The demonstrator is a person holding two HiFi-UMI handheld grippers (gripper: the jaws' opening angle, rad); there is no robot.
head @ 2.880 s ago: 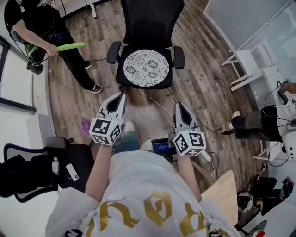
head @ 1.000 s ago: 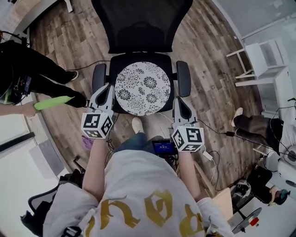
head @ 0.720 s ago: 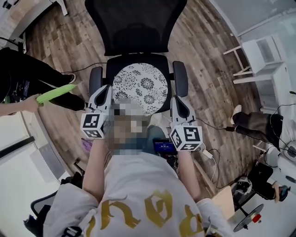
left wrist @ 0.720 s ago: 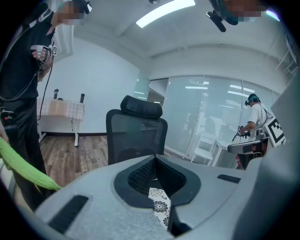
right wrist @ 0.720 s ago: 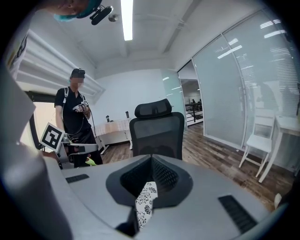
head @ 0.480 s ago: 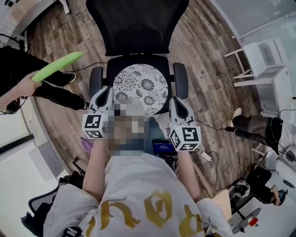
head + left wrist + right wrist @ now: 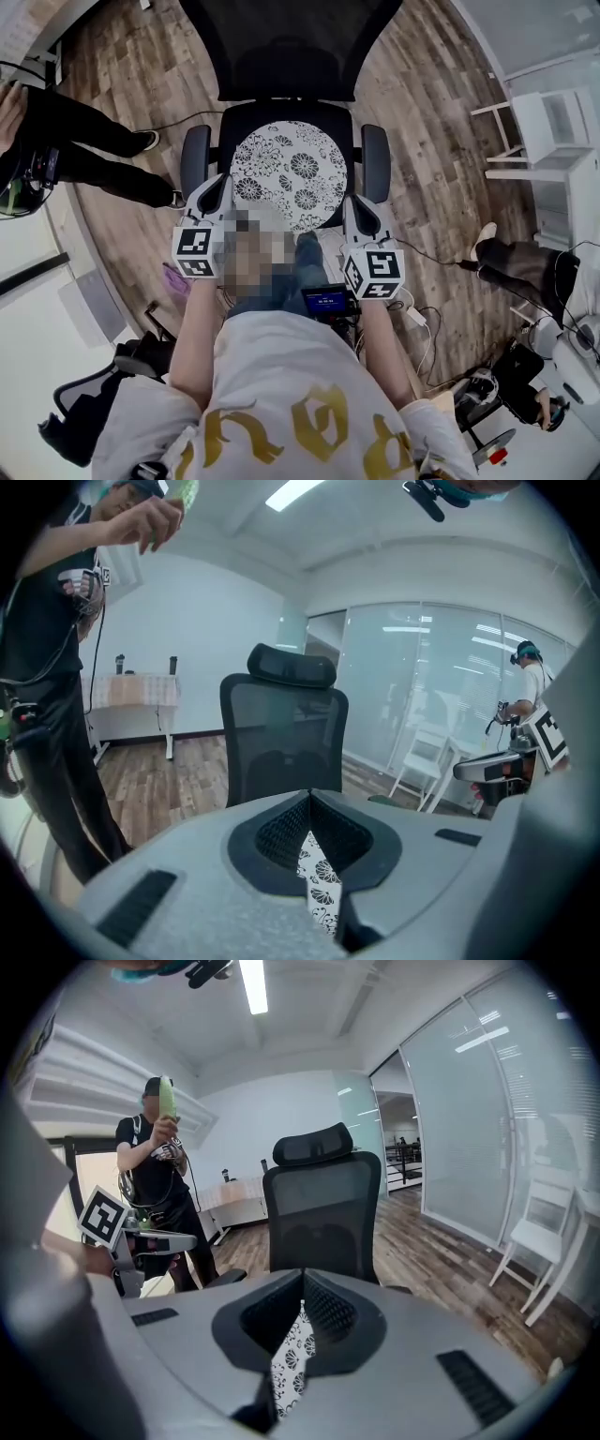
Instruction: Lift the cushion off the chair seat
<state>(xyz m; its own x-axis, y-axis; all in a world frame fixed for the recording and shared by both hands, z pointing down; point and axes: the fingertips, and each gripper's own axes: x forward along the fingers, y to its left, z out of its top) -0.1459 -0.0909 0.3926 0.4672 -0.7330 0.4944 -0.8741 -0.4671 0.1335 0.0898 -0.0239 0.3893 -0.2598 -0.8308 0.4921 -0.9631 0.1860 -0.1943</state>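
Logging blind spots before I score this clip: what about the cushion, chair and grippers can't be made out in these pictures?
- Cushion, near edge: head view, partly covered by a mosaic patch.
- Cushion, gripper views: only a sliver shows; each gripper's own body hides the rest.
- Whether the left gripper or right gripper touches the cushion: head view, seen from above, contact unclear.
- Chair base: head view, under the seat.

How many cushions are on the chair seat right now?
1: the round floral cushion lies in the middle of the black seat; any cushion beneath it would be hidden.
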